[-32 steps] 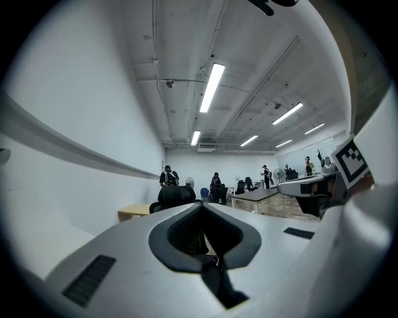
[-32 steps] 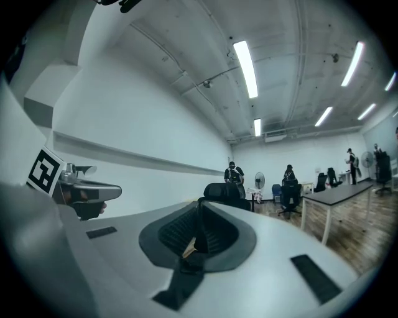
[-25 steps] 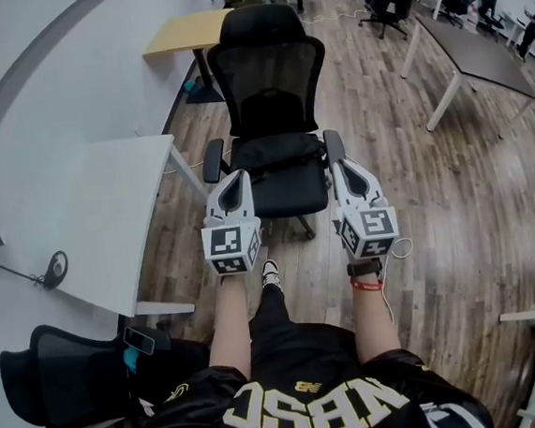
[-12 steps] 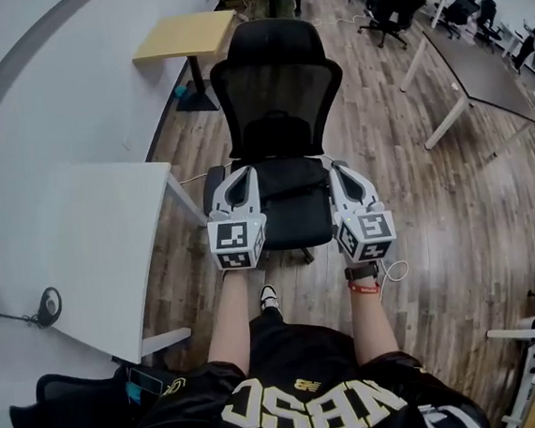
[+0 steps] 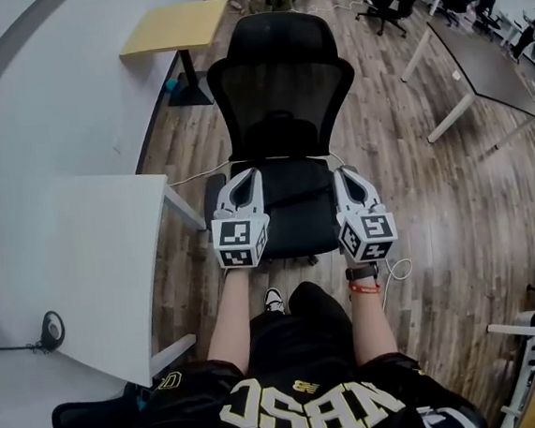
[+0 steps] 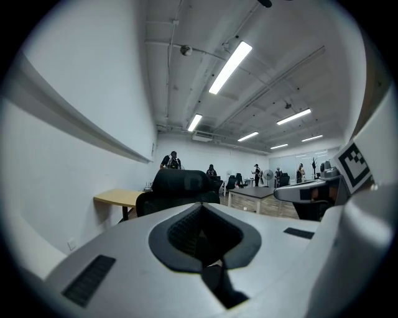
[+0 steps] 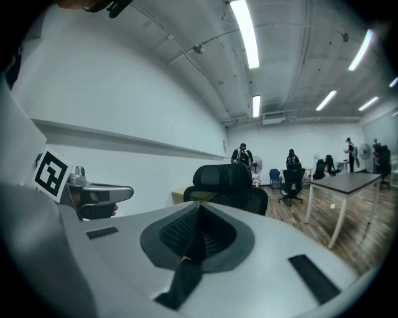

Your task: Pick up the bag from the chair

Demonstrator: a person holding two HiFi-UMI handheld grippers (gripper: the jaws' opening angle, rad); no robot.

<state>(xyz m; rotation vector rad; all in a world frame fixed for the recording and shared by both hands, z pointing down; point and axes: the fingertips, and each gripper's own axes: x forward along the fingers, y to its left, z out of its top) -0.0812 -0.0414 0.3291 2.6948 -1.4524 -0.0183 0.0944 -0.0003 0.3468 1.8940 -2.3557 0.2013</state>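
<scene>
Fingers of the left gripper (image 5: 245, 178) and right gripper (image 5: 347, 176) are pressed together, empty, either side of the black bag (image 5: 291, 185) on the chair (image 5: 278, 76) seat. Best to open them, lower, and pinch a raised fold.

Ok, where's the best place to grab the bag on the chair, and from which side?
Probably its near top edge, coming from the front and above. The black bag lies flat across the rear of the seat, against the backrest, which blocks the far side. No handle shows, black on black. The left gripper and right gripper are shut, so open first.
</scene>
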